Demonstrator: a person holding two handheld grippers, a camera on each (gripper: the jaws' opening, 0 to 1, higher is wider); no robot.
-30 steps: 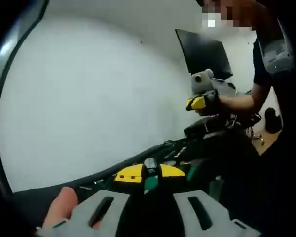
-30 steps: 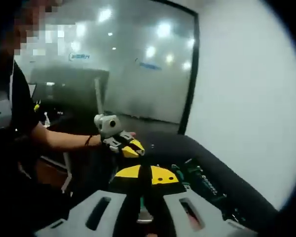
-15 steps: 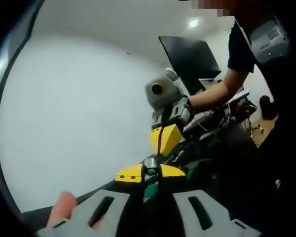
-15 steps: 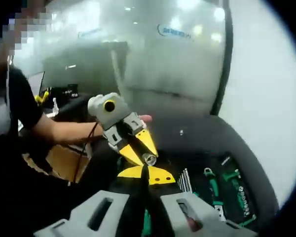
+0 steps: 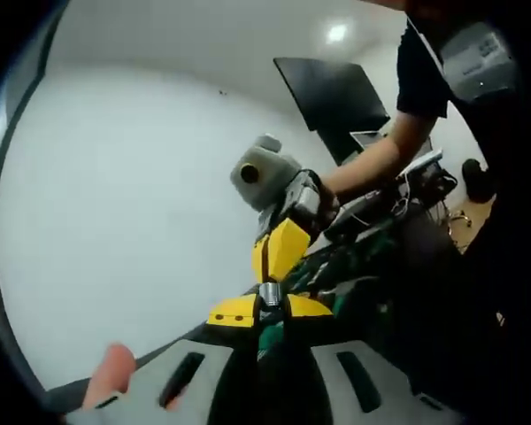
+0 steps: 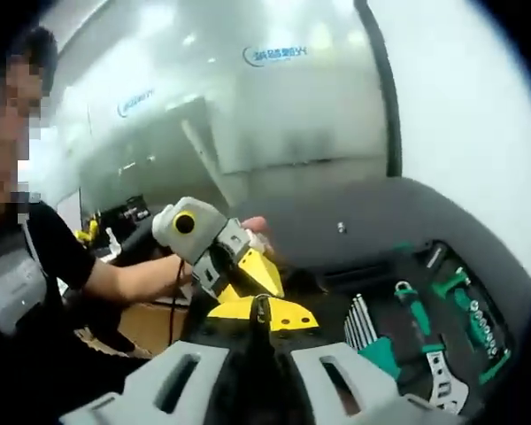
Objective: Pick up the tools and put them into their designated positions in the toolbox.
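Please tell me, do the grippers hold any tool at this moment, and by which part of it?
The left gripper holds a green-handled tool by its metal end. Whether the right gripper grips it too cannot be told.

blue lettering on the glass wall (image 6: pixel 274 55), too blurred to read.

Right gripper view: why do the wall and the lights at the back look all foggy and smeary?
In the right gripper view the glass wall behind is blurred and washed with glare, while the toolbox nearer the lens is sharper. In the left gripper view a ceiling light makes a soft bright blob, and the fisheye lens bends the white wall.
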